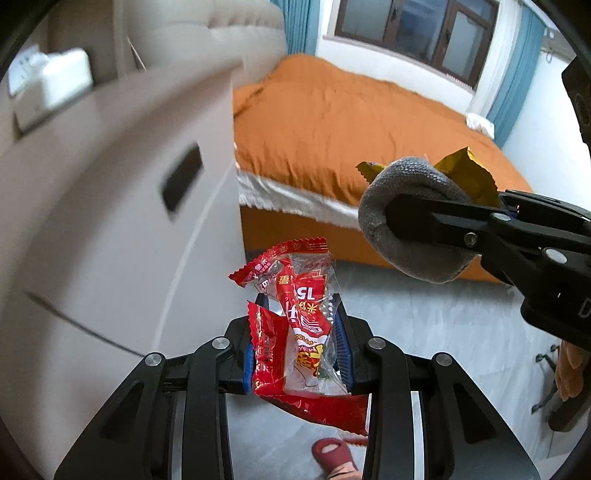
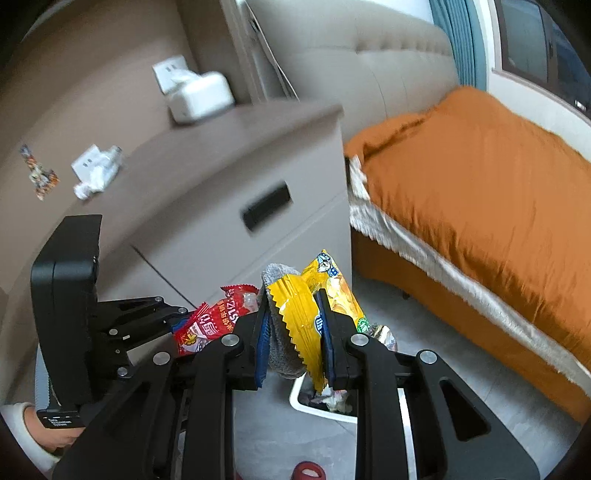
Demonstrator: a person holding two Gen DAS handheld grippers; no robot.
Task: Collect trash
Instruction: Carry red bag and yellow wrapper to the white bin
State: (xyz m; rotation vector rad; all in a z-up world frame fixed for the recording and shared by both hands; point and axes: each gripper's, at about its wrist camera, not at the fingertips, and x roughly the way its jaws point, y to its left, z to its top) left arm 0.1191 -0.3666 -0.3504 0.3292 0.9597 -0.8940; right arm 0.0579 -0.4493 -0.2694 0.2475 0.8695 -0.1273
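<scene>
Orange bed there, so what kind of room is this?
Most likely a bedroom: the bed with its padded headboard, a bedside cabinet next to it, and a curtained window.

My left gripper is matte black, its linkage arms pinned with round silver screws, and the fingers carry ribbed blue pads. My right gripper is built the same: black links, silver pivots, blue pads. The left unit's boxy black body bears a small white-lettered label. I wear a cream sleeve and red slippers.
</scene>
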